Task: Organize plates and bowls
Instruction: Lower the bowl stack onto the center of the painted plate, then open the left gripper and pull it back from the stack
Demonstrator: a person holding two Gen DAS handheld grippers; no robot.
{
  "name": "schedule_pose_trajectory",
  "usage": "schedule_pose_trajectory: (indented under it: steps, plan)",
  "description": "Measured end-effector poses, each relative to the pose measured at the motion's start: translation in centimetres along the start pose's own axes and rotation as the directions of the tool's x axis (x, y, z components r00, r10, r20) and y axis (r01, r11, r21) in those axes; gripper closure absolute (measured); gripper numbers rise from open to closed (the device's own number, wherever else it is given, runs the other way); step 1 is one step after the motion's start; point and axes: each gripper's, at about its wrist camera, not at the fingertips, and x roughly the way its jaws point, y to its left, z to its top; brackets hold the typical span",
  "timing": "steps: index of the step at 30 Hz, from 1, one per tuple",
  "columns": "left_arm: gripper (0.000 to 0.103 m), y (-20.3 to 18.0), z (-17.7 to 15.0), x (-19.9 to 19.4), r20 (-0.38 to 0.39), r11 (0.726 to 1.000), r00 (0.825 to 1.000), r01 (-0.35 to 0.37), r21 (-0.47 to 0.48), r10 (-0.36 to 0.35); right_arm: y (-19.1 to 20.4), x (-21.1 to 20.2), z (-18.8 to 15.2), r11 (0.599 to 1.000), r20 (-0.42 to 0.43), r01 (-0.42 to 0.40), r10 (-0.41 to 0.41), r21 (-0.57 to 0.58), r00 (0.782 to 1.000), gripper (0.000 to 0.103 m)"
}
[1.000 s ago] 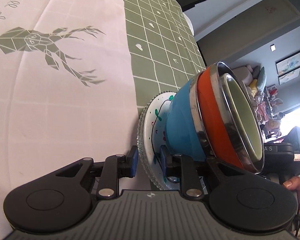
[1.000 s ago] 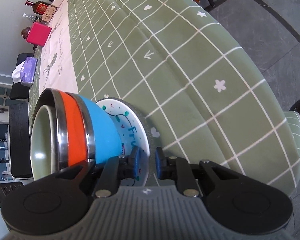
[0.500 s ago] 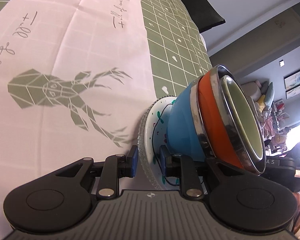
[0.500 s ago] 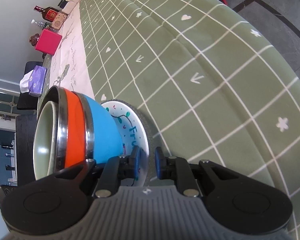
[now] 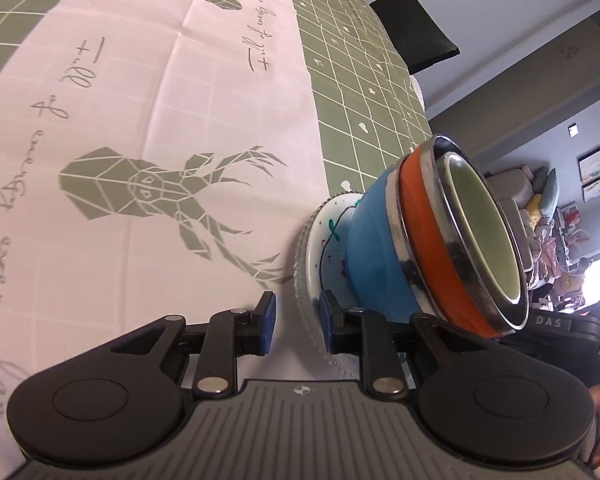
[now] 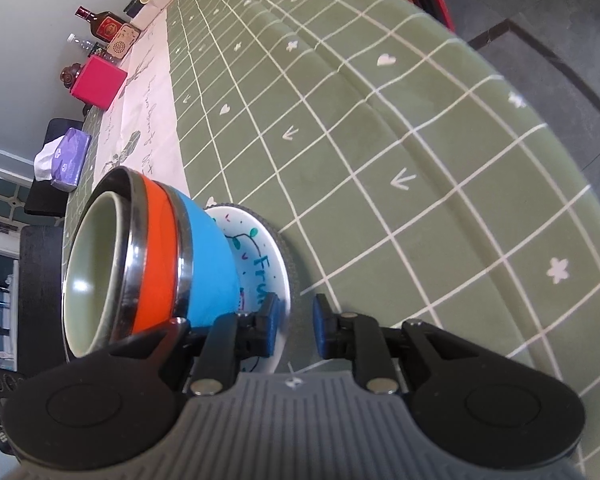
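Observation:
A stack of nested bowls, blue (image 5: 376, 248) at the bottom, then orange (image 5: 432, 236), then pale green (image 5: 484, 220), stands on a white painted plate (image 5: 324, 236) that lies on a ribbed glass plate (image 5: 300, 248). My left gripper (image 5: 296, 320) straddles the rim of the two plates with a small gap on each side. My right gripper (image 6: 296, 320) straddles the opposite rim of the plates (image 6: 268, 268), its jaws also slightly apart. The bowls (image 6: 208, 256) lean towards the camera in both views.
The table has a green checked cloth (image 6: 380, 140) with a white deer-print runner (image 5: 140, 140). At the far end stand a pink box (image 6: 98, 82), a purple tissue pack (image 6: 66, 160) and bottles (image 6: 104, 24). A black chair (image 5: 416, 32) stands beside the table.
Both grippers and the plate stack have moved along the table onto the edge of the white runner. The jaws of both grippers have opened a little around the plate rims.

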Motion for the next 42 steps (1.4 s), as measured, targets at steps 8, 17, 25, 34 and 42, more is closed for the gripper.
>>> schedule_pose_trajectory:
  steps: [8, 17, 25, 34, 42]
  plan:
    - [0.077, -3.5, -1.7, -6.0, 0.128, 0.983, 0.991, -0.048, 0.177, 0.026, 3.3, -6.1, -2.8, 0.979, 0.155, 0.081, -0.052, -0.188, 0.987, 0.065]
    - [0.073, -9.9, -6.0, -13.2, 0.337, 0.889, 0.941, -0.177, 0.422, 0.027, 7.7, -13.4, -8.8, 0.891, 0.366, 0.156, 0.012, -0.426, 0.93, 0.056]
    - [0.066, -11.7, -12.2, -16.7, 0.606, 0.793, 0.795, -0.381, 0.476, 0.019, 8.3, -17.7, -16.7, 0.79, 0.571, 0.244, 0.157, -0.562, 0.806, 0.045]
    - [0.018, -10.4, -17.8, -15.0, 0.681, 0.79, 0.727, -0.466, 0.399, 0.085, 5.4, -15.8, -23.9, 0.793, 0.677, 0.308, 0.17, -0.525, 0.716, 0.029]
    - [0.015, -9.3, -20.6, -11.0, 0.692, 0.746, 0.704, -0.544, 0.384, 0.157, 3.4, -12.4, -26.1, 0.835, 0.674, 0.274, 0.147, -0.477, 0.724, 0.029]
